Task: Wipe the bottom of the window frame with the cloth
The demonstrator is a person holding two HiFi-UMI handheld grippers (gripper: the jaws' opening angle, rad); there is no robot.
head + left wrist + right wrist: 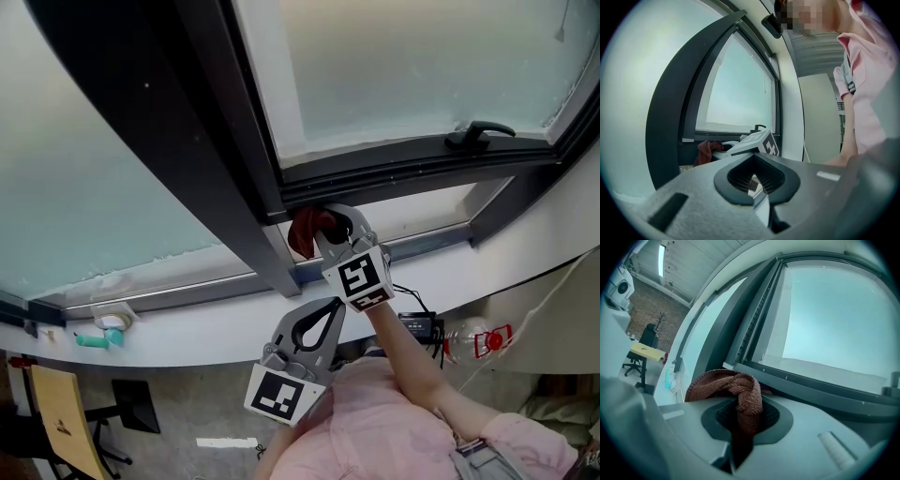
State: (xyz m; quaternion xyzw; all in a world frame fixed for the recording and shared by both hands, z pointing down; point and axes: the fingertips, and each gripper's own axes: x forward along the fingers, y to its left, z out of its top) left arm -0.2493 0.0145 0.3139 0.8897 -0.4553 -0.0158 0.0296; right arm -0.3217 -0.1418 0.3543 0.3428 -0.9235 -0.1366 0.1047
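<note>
We hold the rust-brown woven cloth [302,230] pinched in our right tool [323,225] at the lower left corner of the dark metal window frame [422,167], mid-picture, with the left tool [330,309] closed and empty below, so we judge most of the bottom rail to the right remains to wipe.

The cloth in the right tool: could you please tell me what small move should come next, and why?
Probably slide it rightward along the bottom frame. The right tool is shut on the cloth at that frame's left end in the head view, beside the dark post, so the rest of the frame lies to the right.
</note>
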